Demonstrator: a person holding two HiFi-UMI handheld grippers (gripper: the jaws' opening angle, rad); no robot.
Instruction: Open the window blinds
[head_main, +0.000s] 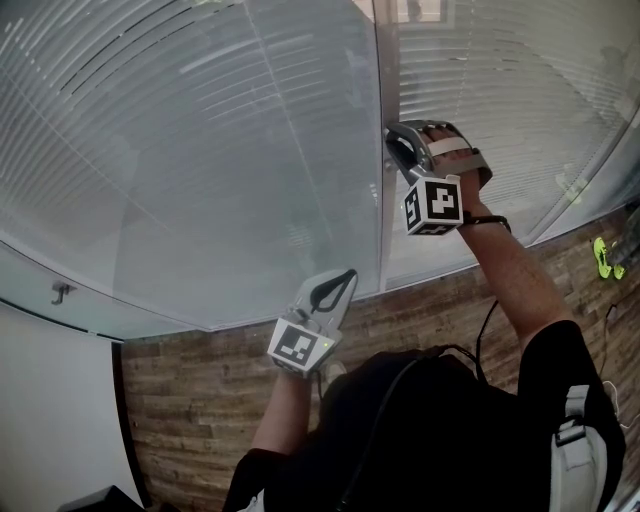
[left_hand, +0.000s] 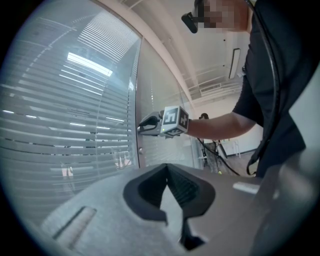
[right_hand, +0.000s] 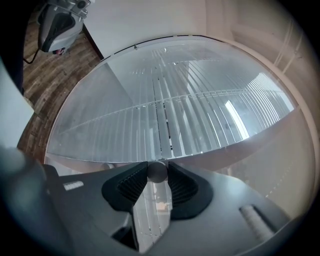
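- The window blinds (head_main: 180, 130) fill the wall behind glass panes. Their slats lie nearly flat and closed, with thin bright lines of light between them.
- A wooden floor (head_main: 200, 400) runs along the lower edge of the glazed wall.
- The person (head_main: 470, 440) stands facing the glass in a dark top, right forearm raised towards it.
- A vertical frame post (head_main: 381, 220) divides the left pane from the right pane, and both grippers are close to it.
- The right gripper (head_main: 392, 140) is held up against this post, roughly level. Its jaws are clamped on a small round grey knob (right_hand: 157, 171), with one ribbed pad pressed to each side of it.
- The left gripper (head_main: 347, 276) is lower down, near the bottom edge of the left pane and just left of the post, clear of the glass. Its jaws are drawn together, the pad tips meeting with nothing between them.
- The knob sits on the post, at the inner edge of the panes, with the blinds directly behind it.
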